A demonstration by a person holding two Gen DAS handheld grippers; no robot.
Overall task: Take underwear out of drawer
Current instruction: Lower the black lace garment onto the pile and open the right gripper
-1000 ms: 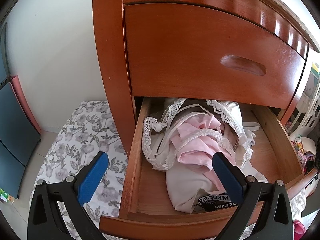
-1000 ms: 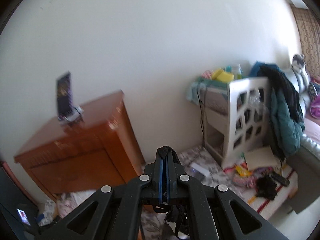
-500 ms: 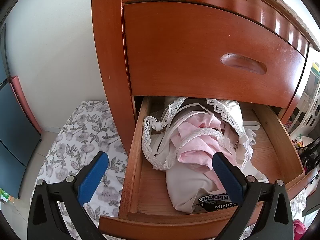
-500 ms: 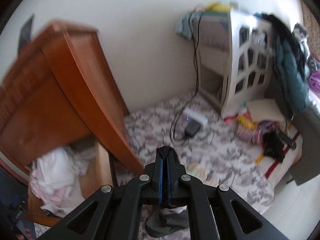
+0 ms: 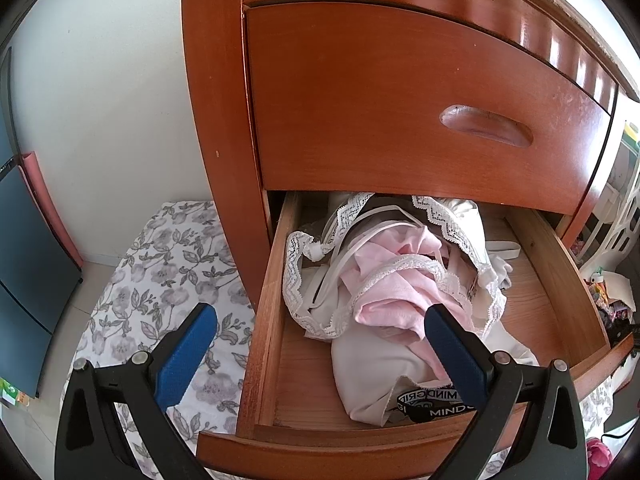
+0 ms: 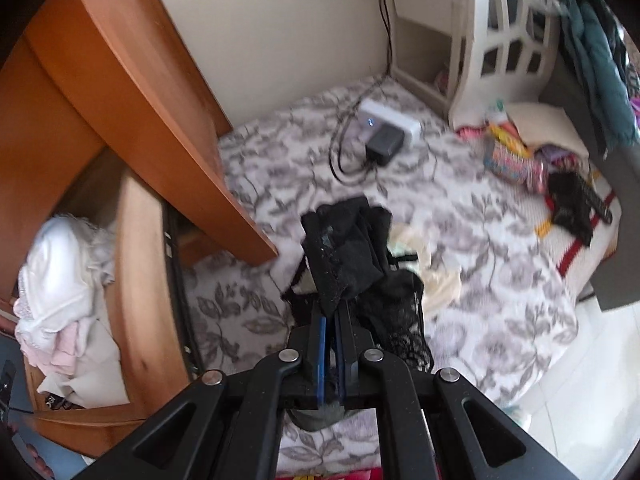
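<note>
The wooden dresser's lower drawer (image 5: 268, 320) stands pulled out. It holds a heap of underwear (image 5: 396, 292): pink, white lace and beige pieces. My left gripper (image 5: 320, 344) hangs open just in front of the drawer, one blue pad (image 5: 188, 356) over the floor mat, the other over the heap, touching nothing. My right gripper (image 6: 330, 320) points down at the floor mat to the right of the dresser. It is shut on black lace underwear (image 6: 348, 248), which bunches over its fingertips and hides them. The drawer (image 6: 132, 260) and its heap (image 6: 60, 280) show at the left edge.
A floral mat (image 6: 280, 168) covers the floor. On it lie a white power strip with a black charger (image 6: 384, 132), a cream garment (image 6: 436, 276), and colourful clutter with another black garment (image 6: 568, 204). A white lattice shelf unit (image 6: 500, 40) stands behind. The upper drawer (image 5: 400, 100) is closed.
The right gripper has dropped and tipped from facing the wall to facing the floor mat. The black underwear now shows bunched over its tips. The left gripper and the drawer have not moved.
</note>
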